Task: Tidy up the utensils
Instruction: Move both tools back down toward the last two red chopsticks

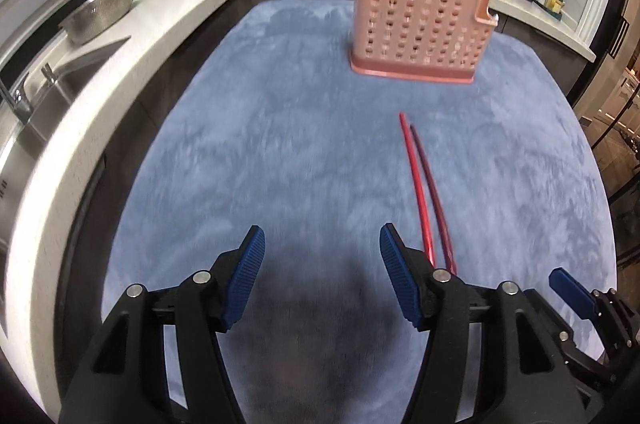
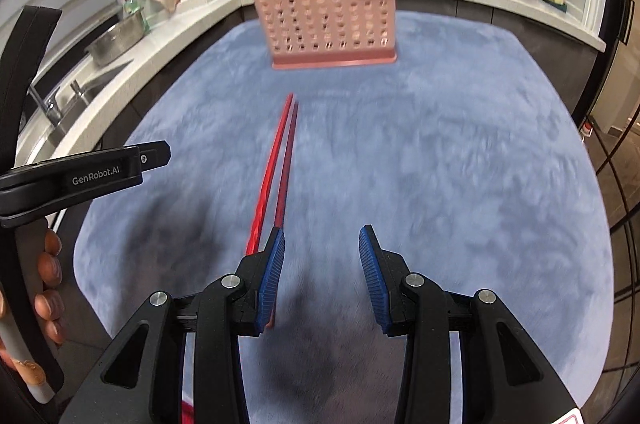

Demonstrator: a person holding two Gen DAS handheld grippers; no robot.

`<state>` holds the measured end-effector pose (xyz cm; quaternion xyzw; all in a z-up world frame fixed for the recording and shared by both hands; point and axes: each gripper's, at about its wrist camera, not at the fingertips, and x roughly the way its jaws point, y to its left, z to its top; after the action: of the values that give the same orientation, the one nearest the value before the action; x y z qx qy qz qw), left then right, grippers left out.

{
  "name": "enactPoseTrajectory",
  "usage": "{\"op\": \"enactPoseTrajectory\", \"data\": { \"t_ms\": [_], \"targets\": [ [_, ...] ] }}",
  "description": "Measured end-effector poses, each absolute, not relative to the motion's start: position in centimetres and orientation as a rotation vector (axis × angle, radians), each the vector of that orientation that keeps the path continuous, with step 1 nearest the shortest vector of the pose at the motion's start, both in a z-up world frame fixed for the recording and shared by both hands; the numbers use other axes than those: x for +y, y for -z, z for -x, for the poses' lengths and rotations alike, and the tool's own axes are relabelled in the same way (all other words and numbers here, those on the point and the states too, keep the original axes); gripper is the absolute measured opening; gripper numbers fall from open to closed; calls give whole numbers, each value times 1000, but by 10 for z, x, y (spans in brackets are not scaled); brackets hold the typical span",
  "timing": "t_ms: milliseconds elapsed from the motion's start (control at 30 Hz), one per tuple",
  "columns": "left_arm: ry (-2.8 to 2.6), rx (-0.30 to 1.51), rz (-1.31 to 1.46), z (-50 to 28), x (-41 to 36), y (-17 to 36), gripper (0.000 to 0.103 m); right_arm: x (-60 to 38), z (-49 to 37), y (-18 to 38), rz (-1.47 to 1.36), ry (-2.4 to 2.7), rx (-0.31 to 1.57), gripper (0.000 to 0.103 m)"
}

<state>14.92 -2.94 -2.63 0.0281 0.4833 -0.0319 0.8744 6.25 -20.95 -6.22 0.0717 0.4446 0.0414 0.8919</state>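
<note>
Both grippers, left (image 1: 322,272) and right (image 2: 322,274), gape empty (chopsticks (image 2: 276,176) perhaps brushing right's finger).

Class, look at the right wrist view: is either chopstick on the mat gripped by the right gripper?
No: the right gripper is open, and the chopsticks lie on the mat.

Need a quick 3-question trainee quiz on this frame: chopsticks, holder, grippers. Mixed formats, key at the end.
1. True or false: the pink utensil holder already has chopsticks standing in it.
2. Multiple choice: the two red chopsticks on the blue mat lie (A) crossed inside the holder, (B) side by side in front of the holder, (C) on the stove.
3. Fill in: both the left gripper and the right gripper have their jaws ____ and hold nothing.

Key: 1 true. 2 B; the loose chopsticks point toward the holder. 3 open.
</note>
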Motion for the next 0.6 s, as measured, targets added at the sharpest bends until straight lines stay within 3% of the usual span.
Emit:
{"op": "enactPoseTrajectory", "data": {
  "t_ms": [367, 600],
  "targets": [
    [57, 1058, -73, -132, -21, 51, 57, -180, -50, 95, -107, -138, 991, 38],
    [51, 1080, -72, -128, -17, 61, 57, -175, -53, 104, -101, -141, 1013, 24]
  ]
}}
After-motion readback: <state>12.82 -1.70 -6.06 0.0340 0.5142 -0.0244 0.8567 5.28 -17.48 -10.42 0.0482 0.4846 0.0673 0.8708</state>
